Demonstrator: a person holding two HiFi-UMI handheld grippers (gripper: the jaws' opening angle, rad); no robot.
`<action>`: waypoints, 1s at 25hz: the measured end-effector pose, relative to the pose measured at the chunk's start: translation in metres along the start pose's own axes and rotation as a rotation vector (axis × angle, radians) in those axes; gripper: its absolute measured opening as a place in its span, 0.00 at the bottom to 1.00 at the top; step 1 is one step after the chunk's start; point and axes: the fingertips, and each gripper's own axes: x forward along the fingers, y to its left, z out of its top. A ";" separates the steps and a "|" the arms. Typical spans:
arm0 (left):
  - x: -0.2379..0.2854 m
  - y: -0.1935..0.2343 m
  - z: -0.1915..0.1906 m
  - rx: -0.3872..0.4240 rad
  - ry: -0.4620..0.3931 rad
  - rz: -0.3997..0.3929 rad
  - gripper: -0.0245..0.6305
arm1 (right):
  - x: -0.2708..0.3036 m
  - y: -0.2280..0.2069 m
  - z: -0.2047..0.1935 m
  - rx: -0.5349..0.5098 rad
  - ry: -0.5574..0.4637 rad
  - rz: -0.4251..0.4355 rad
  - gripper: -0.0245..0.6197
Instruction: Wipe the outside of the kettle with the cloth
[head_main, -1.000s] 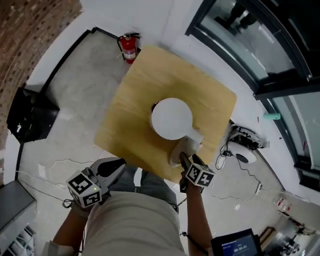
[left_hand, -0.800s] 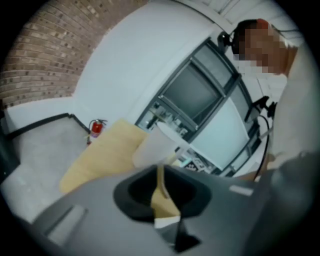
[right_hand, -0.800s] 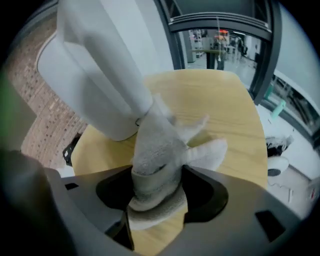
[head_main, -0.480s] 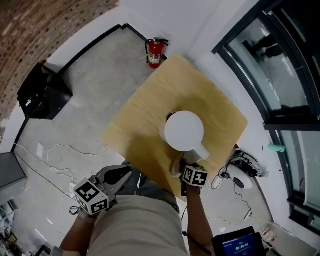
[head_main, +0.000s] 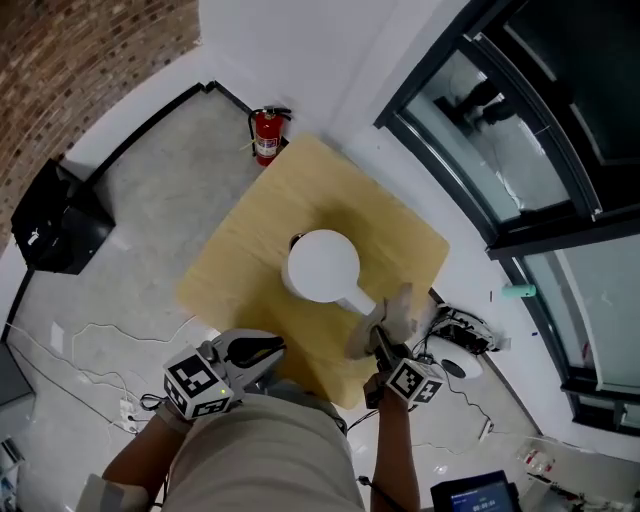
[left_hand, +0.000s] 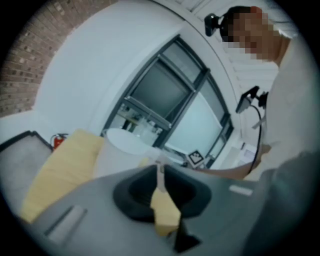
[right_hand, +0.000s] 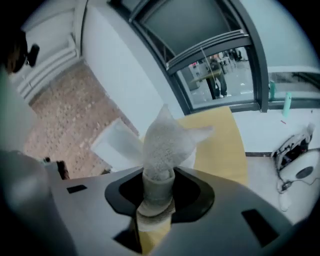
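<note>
left gripper (head_main: 262, 352), off the near edge of the table (head_main: 250, 230), has its jaws together on nothing. right gripper (head_main: 380, 345), jaws just closing, is clamped on the bunched cloth (head_main: 396, 310) at the near right edge. the white kettle (head_main: 322, 265) stands just far-left of the cloth at mid table, nearer this hand.

Tally: one table (head_main: 240, 262), one kettle (head_main: 322, 266), one cloth (head_main: 392, 315), one fire extinguisher (head_main: 265, 136), one black case (head_main: 55, 225), two grippers: left gripper (head_main: 274, 348), right gripper (head_main: 380, 341).
</note>
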 end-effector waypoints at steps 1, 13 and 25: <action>0.014 -0.009 -0.003 -0.002 0.015 -0.064 0.08 | -0.006 0.003 0.019 -0.005 -0.058 0.031 0.24; 0.159 0.016 -0.034 0.202 0.181 -0.021 0.33 | 0.059 0.086 0.084 -0.491 0.120 0.475 0.23; 0.090 0.015 -0.086 0.482 0.210 -0.146 0.41 | 0.043 0.169 -0.023 -0.158 0.270 0.661 0.23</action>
